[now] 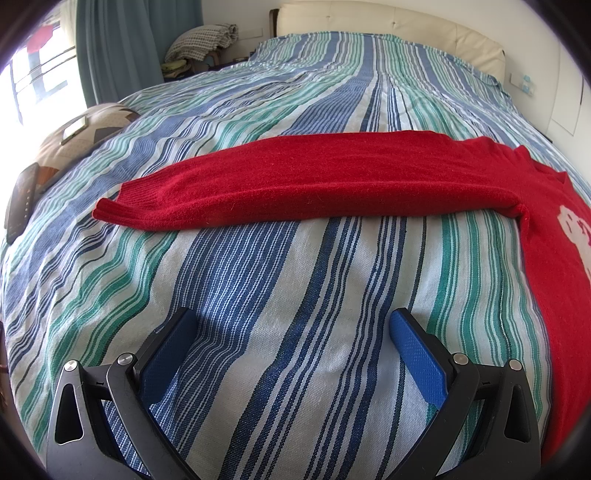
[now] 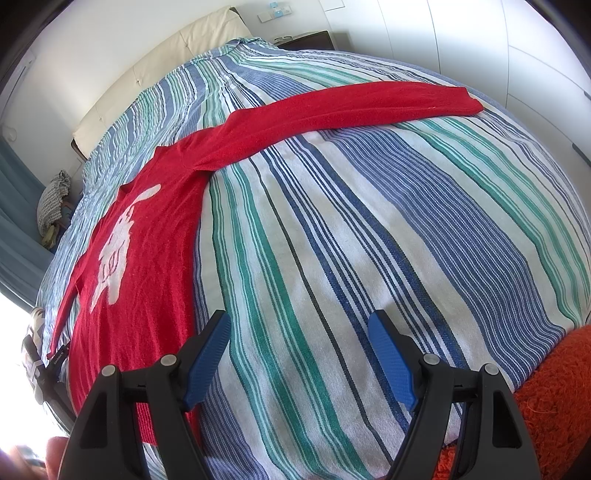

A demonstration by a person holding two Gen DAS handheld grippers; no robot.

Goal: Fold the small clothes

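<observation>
Nearest the left wrist camera, the left tool [image 1: 291, 328] hovers low over the bed with its blue textured pads spread wide and nothing between them, only striped cover below. The right tool [image 2: 299, 332] is posed the same way, its blue pads wide apart and empty, its left finger just over the edge of the red sweater [image 2: 147, 258]. The sweater is a fuzzy red knit lying flat and face up on the bedspread [image 1: 277, 277], with a pale figure [image 2: 118, 240] knitted into its chest. One long sleeve [image 1: 314, 177] stretches straight out sideways across the bed, ending in a ribbed cuff [image 1: 122, 206]; the other sleeve [image 2: 351, 107] does the same on the opposite side. The bedspread is a coarse woven cloth striped blue, green and white, gently rumpled. Farther off, a padded cream headboard [image 1: 388, 26] stands against the white wall, and a patterned cushion [image 1: 85, 133] lies at the bed's left edge.
</observation>
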